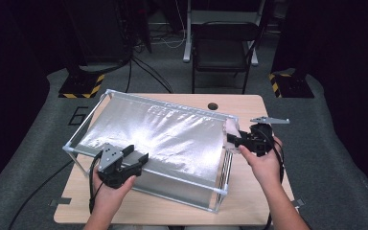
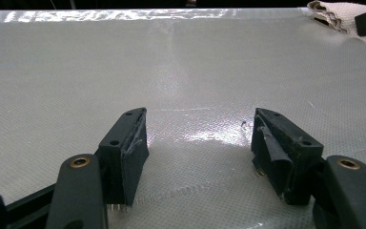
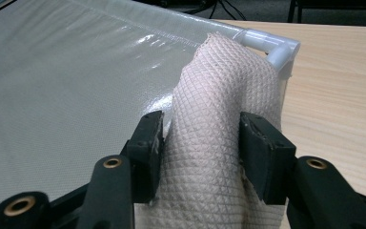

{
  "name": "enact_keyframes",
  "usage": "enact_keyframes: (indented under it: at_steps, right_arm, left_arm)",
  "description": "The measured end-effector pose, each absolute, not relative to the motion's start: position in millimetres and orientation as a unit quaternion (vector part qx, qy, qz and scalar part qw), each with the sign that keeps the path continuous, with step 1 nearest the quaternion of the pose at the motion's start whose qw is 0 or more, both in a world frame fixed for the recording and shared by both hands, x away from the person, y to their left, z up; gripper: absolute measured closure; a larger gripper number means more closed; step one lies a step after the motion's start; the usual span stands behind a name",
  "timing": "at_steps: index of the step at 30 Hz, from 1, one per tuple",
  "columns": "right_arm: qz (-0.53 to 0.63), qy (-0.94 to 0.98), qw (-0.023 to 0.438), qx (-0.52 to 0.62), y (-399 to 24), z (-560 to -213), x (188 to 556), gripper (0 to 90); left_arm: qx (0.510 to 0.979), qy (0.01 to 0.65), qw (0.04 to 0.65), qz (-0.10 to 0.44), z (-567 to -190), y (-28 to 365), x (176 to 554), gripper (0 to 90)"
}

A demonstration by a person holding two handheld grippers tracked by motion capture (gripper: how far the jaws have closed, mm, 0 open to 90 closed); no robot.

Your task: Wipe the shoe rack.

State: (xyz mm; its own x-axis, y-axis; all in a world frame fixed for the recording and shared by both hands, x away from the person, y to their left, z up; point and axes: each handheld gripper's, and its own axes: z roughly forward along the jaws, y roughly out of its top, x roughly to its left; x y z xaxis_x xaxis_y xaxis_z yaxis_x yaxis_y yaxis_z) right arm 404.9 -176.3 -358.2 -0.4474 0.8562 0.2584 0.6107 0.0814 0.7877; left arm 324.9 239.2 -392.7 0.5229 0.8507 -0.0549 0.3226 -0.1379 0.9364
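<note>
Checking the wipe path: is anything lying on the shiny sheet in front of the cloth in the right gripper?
Nothing visible. The cloth sits between the right gripper jaws at the frame corner; the sheet ahead looks bare.

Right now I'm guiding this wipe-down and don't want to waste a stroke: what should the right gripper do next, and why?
Probably drag the cloth across the shiny sheet. The right gripper holds it bunched at the frame's corner, and the left gripper rests open on the sheet.
</note>
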Motion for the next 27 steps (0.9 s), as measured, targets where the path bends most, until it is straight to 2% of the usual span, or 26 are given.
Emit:
enact_keyframes:
  at_steps: [13,16,27]
  right_arm:
    - [0.467,0.735,0.104,0.480,-173,-361,357,48.0]
    - [0.464,0.740,0.108,0.475,-172,-360,349,47.8]
    - [0.455,0.740,0.114,0.482,-179,-358,354,50.9]
  left_arm:
    - [0.710,0.415,0.506,0.260,-391,238,324,36.6]
    - [0.716,0.410,0.504,0.256,-388,238,325,36.3]
    - [0.738,0.379,0.506,0.234,-382,235,324,33.1]
